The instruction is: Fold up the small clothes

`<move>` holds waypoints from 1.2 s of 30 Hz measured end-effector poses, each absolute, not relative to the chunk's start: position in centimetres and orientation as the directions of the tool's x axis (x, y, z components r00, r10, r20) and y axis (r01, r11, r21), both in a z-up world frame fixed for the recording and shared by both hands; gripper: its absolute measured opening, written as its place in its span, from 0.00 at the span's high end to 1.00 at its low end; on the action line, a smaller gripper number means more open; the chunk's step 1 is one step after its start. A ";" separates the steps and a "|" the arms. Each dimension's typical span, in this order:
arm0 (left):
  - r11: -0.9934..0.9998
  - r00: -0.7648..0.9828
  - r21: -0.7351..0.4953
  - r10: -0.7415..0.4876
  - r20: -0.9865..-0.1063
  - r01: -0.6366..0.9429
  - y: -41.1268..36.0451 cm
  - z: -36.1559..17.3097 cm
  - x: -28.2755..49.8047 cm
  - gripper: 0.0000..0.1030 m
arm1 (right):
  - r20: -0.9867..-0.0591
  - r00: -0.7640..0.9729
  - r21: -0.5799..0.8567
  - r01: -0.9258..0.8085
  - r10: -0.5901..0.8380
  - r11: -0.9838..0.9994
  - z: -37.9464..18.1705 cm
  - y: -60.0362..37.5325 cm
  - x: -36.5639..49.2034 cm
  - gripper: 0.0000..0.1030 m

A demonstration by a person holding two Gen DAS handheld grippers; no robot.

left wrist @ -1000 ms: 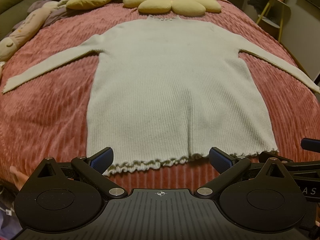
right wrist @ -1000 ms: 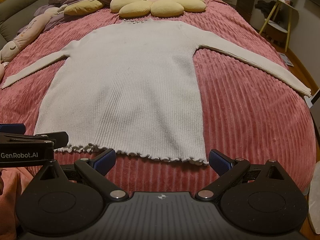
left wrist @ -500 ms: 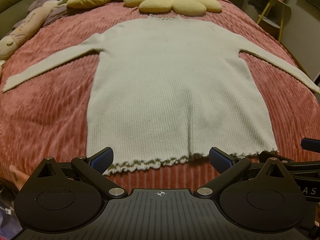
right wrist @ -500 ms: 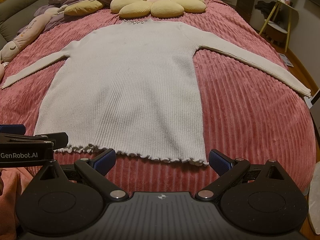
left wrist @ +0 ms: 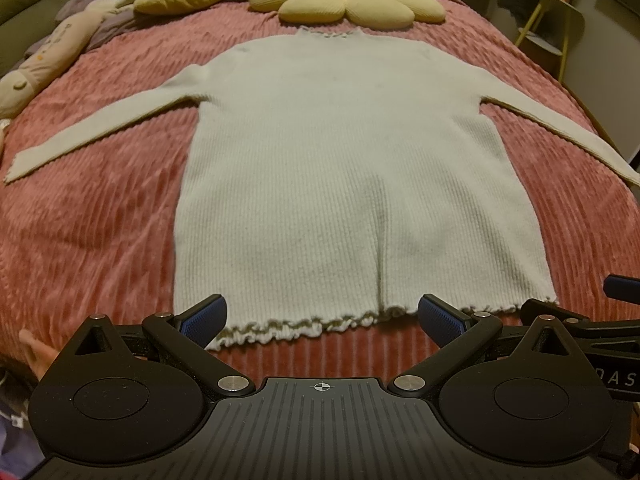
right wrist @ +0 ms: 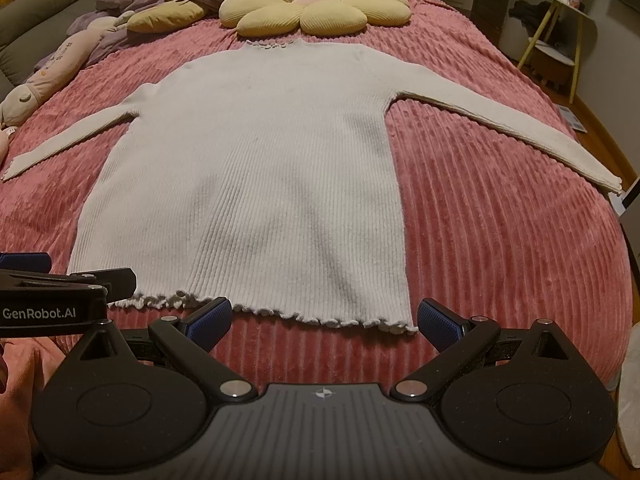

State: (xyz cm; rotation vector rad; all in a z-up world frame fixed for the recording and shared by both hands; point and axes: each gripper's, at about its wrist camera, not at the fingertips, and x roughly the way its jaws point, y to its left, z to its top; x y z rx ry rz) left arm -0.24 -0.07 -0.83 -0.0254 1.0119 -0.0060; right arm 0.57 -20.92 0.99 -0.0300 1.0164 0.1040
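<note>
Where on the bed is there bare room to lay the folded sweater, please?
Two free patches of blanket: the wide one between the sweater body and the bed's right edge, below the right sleeve; and a smaller one below the left sleeve. The head end is crowded with the flower pillow and plush toy.

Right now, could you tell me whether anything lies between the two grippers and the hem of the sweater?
Nothing visible does. The left gripper and right gripper are both open at the ruffled hem of the sweater, which lies flat on the pink bedspread. The flower cushion sits beyond the collar.
</note>
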 end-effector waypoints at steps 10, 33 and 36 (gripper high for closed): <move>0.999 0.521 -0.034 -0.022 -0.853 -0.014 0.2 -0.8 0.2 0.00 | -0.848 0.526 0.020 -0.100 0.070 0.995 1.0 -20.9 0.8 0.04; 0.999 0.513 -0.026 -0.012 -0.859 -0.020 0.1 -0.6 0.6 0.00 | -0.835 0.544 0.037 -0.098 0.084 0.995 1.3 -21.3 0.7 0.04; 0.999 0.511 -0.028 -0.013 -0.859 -0.022 0.1 -0.6 0.6 0.00 | -0.833 0.547 0.037 -0.097 0.084 0.995 1.3 -21.3 0.7 0.04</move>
